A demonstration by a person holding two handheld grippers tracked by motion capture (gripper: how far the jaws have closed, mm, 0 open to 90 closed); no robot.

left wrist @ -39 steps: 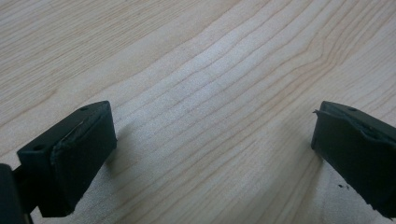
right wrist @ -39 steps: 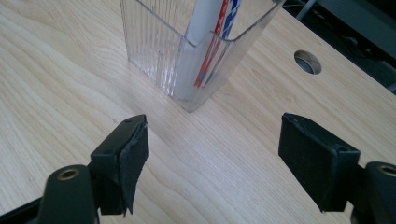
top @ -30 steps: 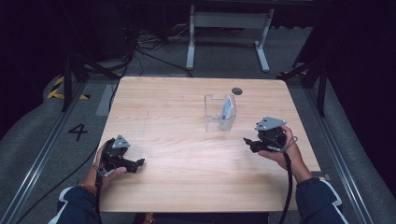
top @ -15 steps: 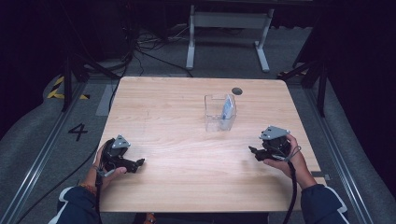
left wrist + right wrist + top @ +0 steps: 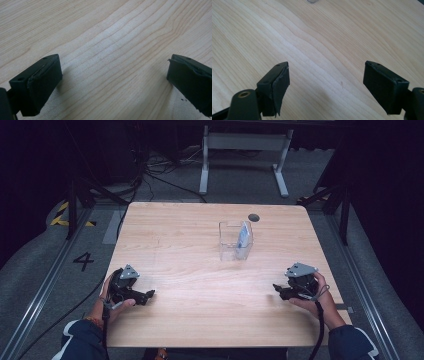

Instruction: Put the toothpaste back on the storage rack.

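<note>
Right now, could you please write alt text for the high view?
A clear plastic container holding a pale item stands on a light wooden table. Nearer the camera, a person rests the left hand-held gripper and right hand-held gripper, both empty.

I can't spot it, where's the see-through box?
In the high view the clear box stands on the wooden table, right of centre toward the far edge, just below the round dark hole.

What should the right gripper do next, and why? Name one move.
Probably rest the right gripper on the table, near its edge. Its jaws have just been opening and nothing is between them; the clear box stands apart with a packet already inside, and the left gripper lies open.
</note>
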